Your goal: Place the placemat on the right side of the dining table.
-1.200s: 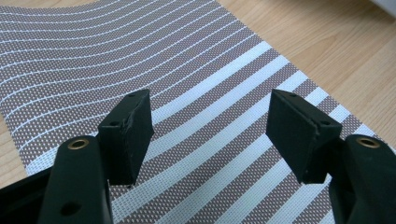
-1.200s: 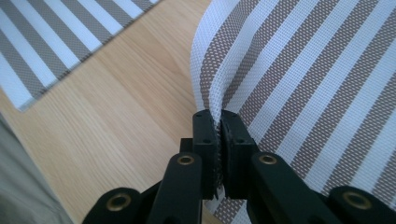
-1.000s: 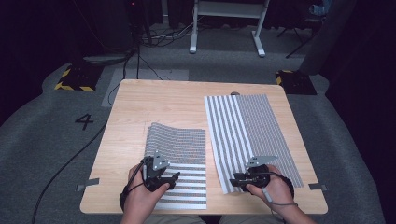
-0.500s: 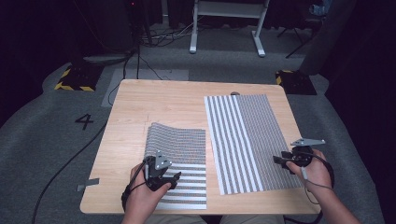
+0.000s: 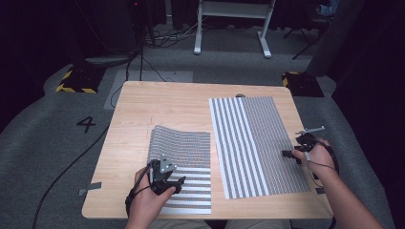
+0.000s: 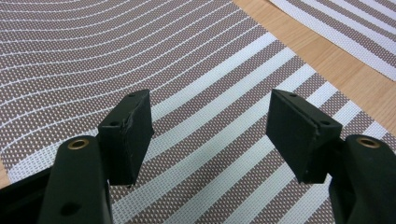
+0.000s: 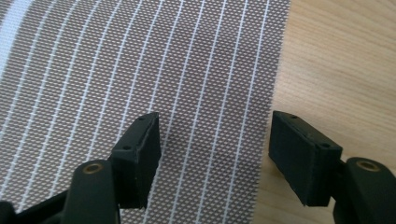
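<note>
A pale wooden table (image 5: 181,102) is standing on grey carpet. Two brown-and-white striped woven placemats are lying on it: the right mat (image 5: 258,143) flat, long axis running away from the person; the left mat (image 5: 184,164) folded, apparently mid-fold. The left gripper (image 5: 177,183) is hovering wide open over the folded mat, gripping nothing. The right gripper (image 5: 285,153), its jaws just opened, is straddling the flat mat's right edge, empty.

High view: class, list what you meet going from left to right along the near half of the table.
Left gripper → folded striped mat → flat striped mat → right gripper.
</note>
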### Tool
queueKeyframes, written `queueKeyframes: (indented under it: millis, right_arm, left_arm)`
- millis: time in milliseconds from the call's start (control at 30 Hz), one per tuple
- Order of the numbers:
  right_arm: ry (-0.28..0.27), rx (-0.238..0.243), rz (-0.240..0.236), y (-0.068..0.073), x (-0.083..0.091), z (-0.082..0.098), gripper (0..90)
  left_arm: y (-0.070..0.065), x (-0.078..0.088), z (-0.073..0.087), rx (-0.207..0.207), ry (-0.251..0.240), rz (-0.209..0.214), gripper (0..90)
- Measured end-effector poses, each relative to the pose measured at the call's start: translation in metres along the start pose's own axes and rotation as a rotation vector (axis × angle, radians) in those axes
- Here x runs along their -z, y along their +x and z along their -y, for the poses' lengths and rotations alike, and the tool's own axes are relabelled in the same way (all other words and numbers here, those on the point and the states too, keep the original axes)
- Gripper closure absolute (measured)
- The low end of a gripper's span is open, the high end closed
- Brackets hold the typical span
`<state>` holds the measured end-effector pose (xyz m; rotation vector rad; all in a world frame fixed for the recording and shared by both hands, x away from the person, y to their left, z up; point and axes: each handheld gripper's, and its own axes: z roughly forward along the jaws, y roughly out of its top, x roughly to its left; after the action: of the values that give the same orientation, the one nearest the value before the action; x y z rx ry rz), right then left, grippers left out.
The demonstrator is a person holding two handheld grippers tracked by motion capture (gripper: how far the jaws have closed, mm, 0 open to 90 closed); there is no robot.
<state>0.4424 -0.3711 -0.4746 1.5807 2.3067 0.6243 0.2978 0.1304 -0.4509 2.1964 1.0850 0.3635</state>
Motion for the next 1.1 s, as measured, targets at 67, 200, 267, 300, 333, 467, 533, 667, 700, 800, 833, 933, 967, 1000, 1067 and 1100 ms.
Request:
queueKeyframes:
  millis: [67,200,267,300,333,467,533,667,700,800,833,933,967,1000,1067,1100]
  right_arm:
    - [0.007,0.0,0.007,0.001,0.0,-0.001,33.9]
    - [-0.01,-0.003,0.011,0.004,0.001,0.002,42.8]
    - [0.01,0.0,0.011,0.01,0.003,0.0,55.8]
    - [0.02,-0.001,0.014,0.013,0.003,-0.002,60.4]
    - [0.034,-0.01,0.016,0.015,0.004,-0.003,64.1]
    - [0.001,-0.01,0.027,0.022,0.004,-0.002,88.9]
    - [-0.038,-0.023,0.056,0.026,0.005,0.001,89.7]
    - [-0.106,-0.118,0.027,0.013,0.015,0.006,89.9]
    - [-0.112,-0.133,0.044,0.007,0.02,0.007,89.9]
    - [-0.122,-0.184,0.061,-0.007,0.03,0.012,90.0]
    - [-0.122,-0.198,0.067,-0.012,0.033,0.015,89.9]
    - [-0.127,-0.258,0.081,-0.024,0.038,0.025,89.9]
    - [-0.125,-0.282,0.08,-0.027,0.039,0.029,89.9]
    - [-0.132,-0.296,0.071,-0.03,0.039,0.033,89.9]
    - [-0.136,-0.298,0.074,-0.031,0.04,0.037,89.8]
    - [-0.141,-0.294,0.076,-0.031,0.04,0.037,89.8]
  left_arm:
    - [0.0,0.0,0.0,-0.004,0.0,0.0,32.1]
    - [-0.001,0.0,0.0,-0.004,0.007,0.002,32.1]
    - [-0.003,0.0,0.0,-0.003,0.004,0.001,32.1]
    - [-0.003,0.0,0.0,-0.009,0.002,0.0,32.1]
    - [-0.004,0.0,0.0,-0.004,0.006,0.016,32.1]
    - [-0.003,0.002,0.0,-0.002,-0.004,0.012,32.1]
    - [-0.001,0.003,0.0,0.002,-0.012,-0.003,32.1]
    - [-0.002,0.003,0.0,0.005,-0.002,0.002,32.1]
    - [-0.002,0.002,0.0,-0.001,-0.007,0.003,32.1]
    - [-0.003,0.002,-0.002,-0.012,-0.012,-0.004,32.1]
    - [-0.004,0.002,-0.002,-0.001,0.001,0.004,32.1]
    - [-0.005,0.0,-0.003,-0.011,-0.006,0.006,32.1]
    - [-0.006,0.0,-0.004,-0.018,-0.004,0.012,32.1]
    - [-0.006,0.0,-0.005,-0.023,-0.005,0.0,32.1]
    - [-0.007,-0.002,-0.006,-0.025,-0.002,0.01,32.1]
    - [-0.008,-0.002,-0.006,-0.027,-0.001,0.008,32.1]
